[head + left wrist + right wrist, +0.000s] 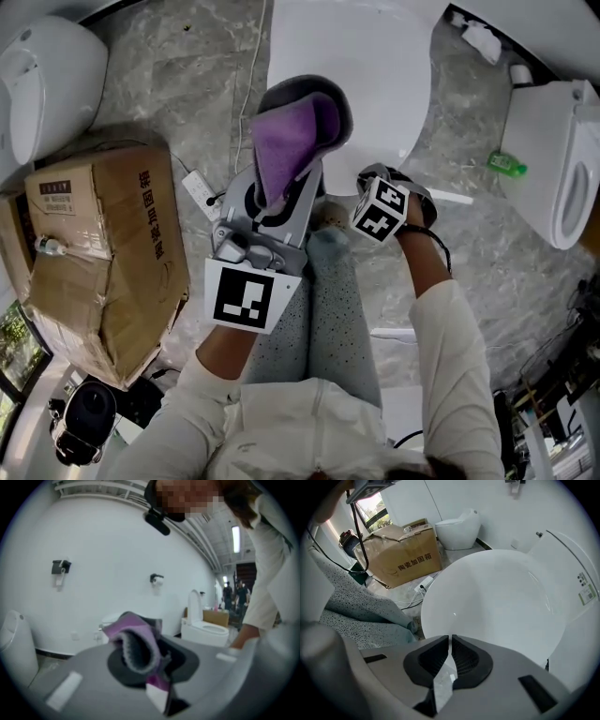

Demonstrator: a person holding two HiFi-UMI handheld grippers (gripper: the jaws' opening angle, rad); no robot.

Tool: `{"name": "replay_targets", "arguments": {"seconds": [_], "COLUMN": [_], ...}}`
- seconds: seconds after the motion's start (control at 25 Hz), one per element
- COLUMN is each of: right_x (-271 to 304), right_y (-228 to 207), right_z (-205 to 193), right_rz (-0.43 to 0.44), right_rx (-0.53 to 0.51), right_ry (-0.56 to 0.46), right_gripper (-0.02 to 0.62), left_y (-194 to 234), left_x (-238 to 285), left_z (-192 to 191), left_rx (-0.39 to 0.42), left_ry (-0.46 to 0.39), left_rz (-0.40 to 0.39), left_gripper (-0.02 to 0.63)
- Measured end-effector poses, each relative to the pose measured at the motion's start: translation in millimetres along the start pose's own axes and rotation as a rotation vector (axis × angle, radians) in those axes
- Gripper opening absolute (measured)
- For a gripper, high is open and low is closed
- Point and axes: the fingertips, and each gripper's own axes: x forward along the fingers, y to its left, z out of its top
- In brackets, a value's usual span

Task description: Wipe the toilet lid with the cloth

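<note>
Cloth purple, grey-backed, bunched, clamped in left gripper; right gripper closed, empty.

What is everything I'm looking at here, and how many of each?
toilet lid: one, white, top centre
cloth: one, purple and grey, in the left gripper
other toilets: two, white, far left and far right
cardboard box: one, brown, floor at left
power strip: one, white, beside the box
bottle: one, green, floor by the right-hand toilet
trouser legs: two, speckled grey, below centre
left gripper: one, grey, shut on the cloth
right gripper: one, grey, jaws together, empty, by the lid's near edge
</note>
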Motion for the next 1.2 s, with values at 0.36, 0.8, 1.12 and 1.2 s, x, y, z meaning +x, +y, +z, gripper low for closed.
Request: {"name": "replay_targets", "arguments": {"seconds": [0.36,0.8,1.12,1.2], "right_x": [-17,-124,-156,-158], "right_y": [4,-23,-48,-53], "right_z": [6,23,22,21], "right_rz": [-0.056,-0.188,-0.198,-0.201], "right_rx": [0.140,0.299,0.394,0.402], "right_ry": [-0.071,-0.254,-0.271,-0.277], "right_gripper": [0.014,0.014,0.014,0.014], "left_y": [-1,21,53,61], "left_x": [27,117,185,196], "left_z": [-5,-65,-131,-143], "left_rx": [0.035,0.026,0.037,0.049], "left_ry": [0.046,0.196,0.366,0.410], "left_rz": [-0.047,-0.073,-0.064,-0.052], "left_gripper": [0.048,0.048,0.048,0.048]}}
